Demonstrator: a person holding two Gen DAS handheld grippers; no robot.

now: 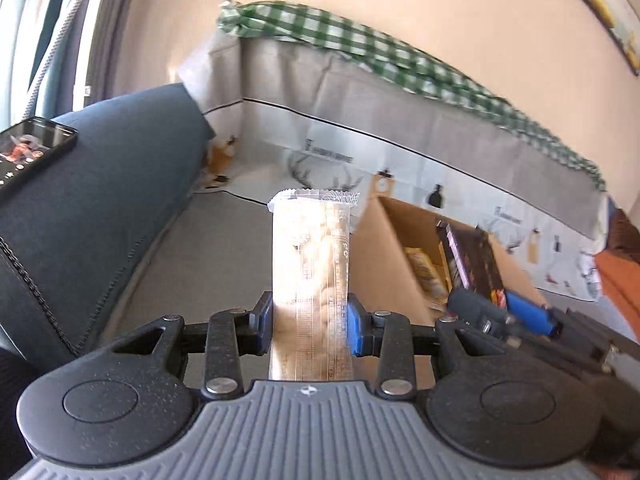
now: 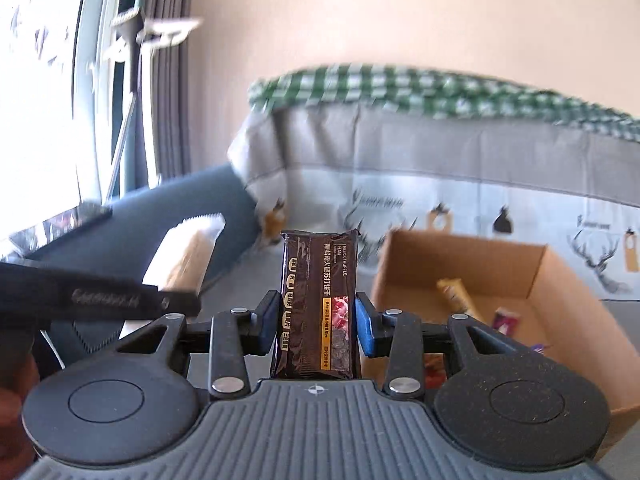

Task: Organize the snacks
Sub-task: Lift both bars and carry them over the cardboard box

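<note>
Now each gripper (image 1: 310,326) (image 2: 316,322) clamps one snack packet (image 1: 312,264) (image 2: 318,304).

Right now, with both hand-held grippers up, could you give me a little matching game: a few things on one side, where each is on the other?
Things:
1. clear snack packet
2. dark brown snack packet
3. phone
4. gold wrapped snack

Places:
A. inside the cardboard box
B. in the right hand-held gripper
C. on the blue sofa arm
D. in the left hand-held gripper

Pairs: 1-D, 2-B, 3-C, 4-A
</note>
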